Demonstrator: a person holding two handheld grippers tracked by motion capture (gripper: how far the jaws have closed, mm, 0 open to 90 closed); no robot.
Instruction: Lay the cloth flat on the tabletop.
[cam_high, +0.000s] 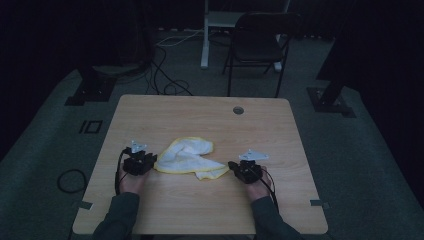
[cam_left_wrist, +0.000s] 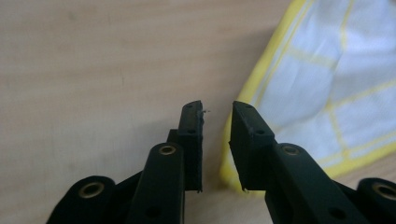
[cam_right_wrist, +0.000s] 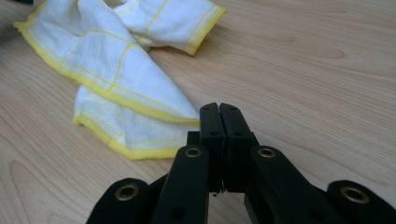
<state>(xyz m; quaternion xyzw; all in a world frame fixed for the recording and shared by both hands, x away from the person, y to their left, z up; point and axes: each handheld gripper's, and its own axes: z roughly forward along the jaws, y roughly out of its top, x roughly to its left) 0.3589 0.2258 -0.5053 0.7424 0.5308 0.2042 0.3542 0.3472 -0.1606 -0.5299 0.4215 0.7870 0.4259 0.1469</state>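
A white cloth (cam_high: 187, 156) with yellow hems lies crumpled on the wooden table (cam_high: 200, 205), between the two hand-held grippers. My left gripper (cam_high: 152, 161) sits at the cloth's left edge. In the left gripper view the left gripper (cam_left_wrist: 217, 109) is open with a narrow gap and nothing between its jaws; the cloth (cam_left_wrist: 327, 79) and its yellow hem lie just beside the right-hand jaw. My right gripper (cam_high: 231, 165) rests at the cloth's right corner. In the right gripper view the right gripper (cam_right_wrist: 219, 109) is shut, pads together, and a corner of the cloth (cam_right_wrist: 116, 70) reaches the side of one jaw.
A round cable hole (cam_high: 238, 110) is set in the table's far side. Beyond the table stand a dark folding chair (cam_high: 257, 40) and a white post (cam_high: 205, 35), with cables (cam_high: 165, 75) on the floor. A cable loop (cam_high: 70, 180) lies on the floor at the left.
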